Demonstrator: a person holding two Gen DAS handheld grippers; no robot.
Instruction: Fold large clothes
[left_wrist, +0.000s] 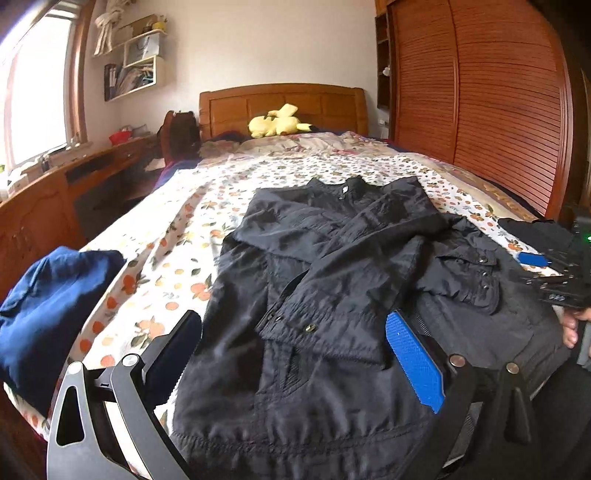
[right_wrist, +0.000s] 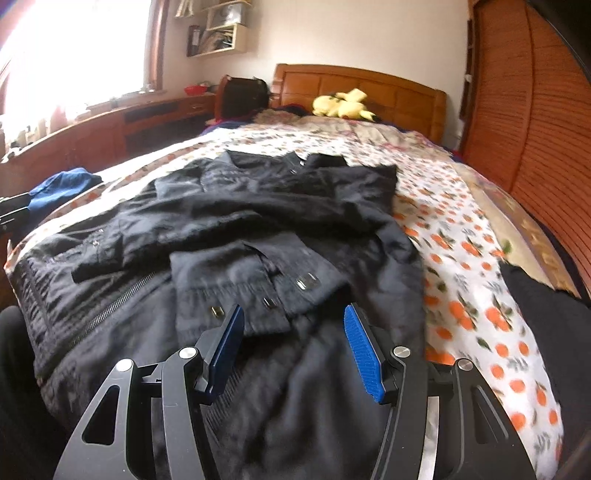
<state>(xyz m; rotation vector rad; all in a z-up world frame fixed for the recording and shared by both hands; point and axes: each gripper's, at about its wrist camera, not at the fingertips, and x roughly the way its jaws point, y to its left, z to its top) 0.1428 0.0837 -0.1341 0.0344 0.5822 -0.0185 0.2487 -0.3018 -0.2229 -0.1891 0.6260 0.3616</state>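
Observation:
A black jacket (left_wrist: 332, 258) lies spread on the flower-print bed sheet (left_wrist: 166, 240), both sleeves folded across its front. My left gripper (left_wrist: 295, 336) hovers over the lower left part of the jacket, open wide, with nothing pressed between its pads. In the right wrist view the jacket (right_wrist: 258, 221) fills the middle, and my right gripper (right_wrist: 293, 332) stands open just behind a snap-buttoned sleeve cuff (right_wrist: 258, 280), pads clear of the cloth. The right gripper (left_wrist: 546, 273) also shows at the right edge of the left wrist view, with a hand (left_wrist: 570, 328) below it.
A blue garment (left_wrist: 48, 306) is heaped at the bed's near left corner, and a black one (right_wrist: 546, 332) lies on the right side. A yellow plush toy (left_wrist: 277, 122) rests by the wooden headboard. A wooden desk (left_wrist: 55, 192) runs along the left, a slatted wardrobe (left_wrist: 498, 92) along the right.

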